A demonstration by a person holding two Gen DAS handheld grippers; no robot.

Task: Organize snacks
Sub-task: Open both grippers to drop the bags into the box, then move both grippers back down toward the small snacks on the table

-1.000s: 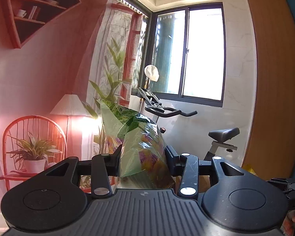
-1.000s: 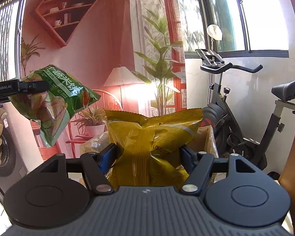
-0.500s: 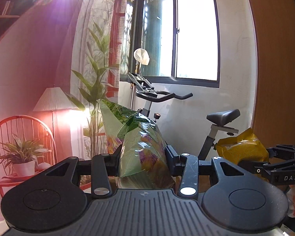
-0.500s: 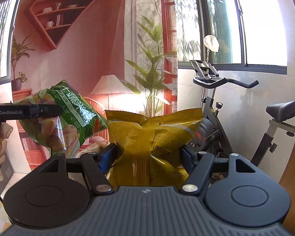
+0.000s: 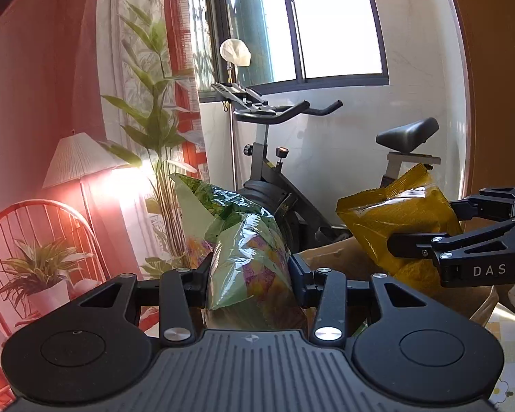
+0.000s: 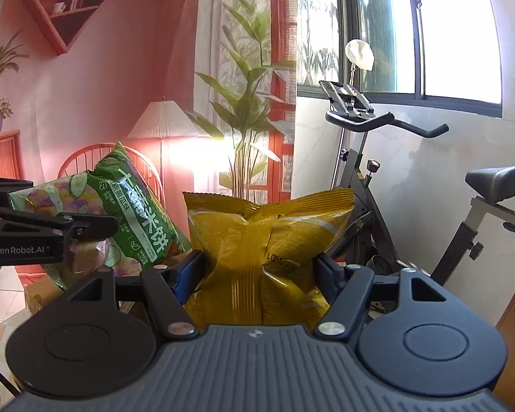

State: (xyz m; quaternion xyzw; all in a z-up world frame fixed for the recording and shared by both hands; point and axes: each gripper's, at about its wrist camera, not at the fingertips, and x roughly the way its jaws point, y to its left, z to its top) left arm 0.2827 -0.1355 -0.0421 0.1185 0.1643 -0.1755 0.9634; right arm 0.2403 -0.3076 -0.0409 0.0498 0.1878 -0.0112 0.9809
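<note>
Left wrist view: the left hand-held gripper (image 5: 250, 271) is clenched on a glossy green plastic snack bag (image 5: 243, 254), long axis upright; only here shows an open brown cardboard box (image 5: 329, 261) behind it.
Right wrist view: the right hand-held gripper (image 6: 259, 267) is clenched on a crinkled yellow foil snack bag (image 6: 267, 240), held aloft, sealed top edge upward; only here the green bag's printed front shows.
Writing: white Chinese characters on the green bag; "GenRobot.AI" on the left hand-held gripper; "DAS" on the right.
Background: black exercise bike (image 5: 274, 171) under the window.
</note>
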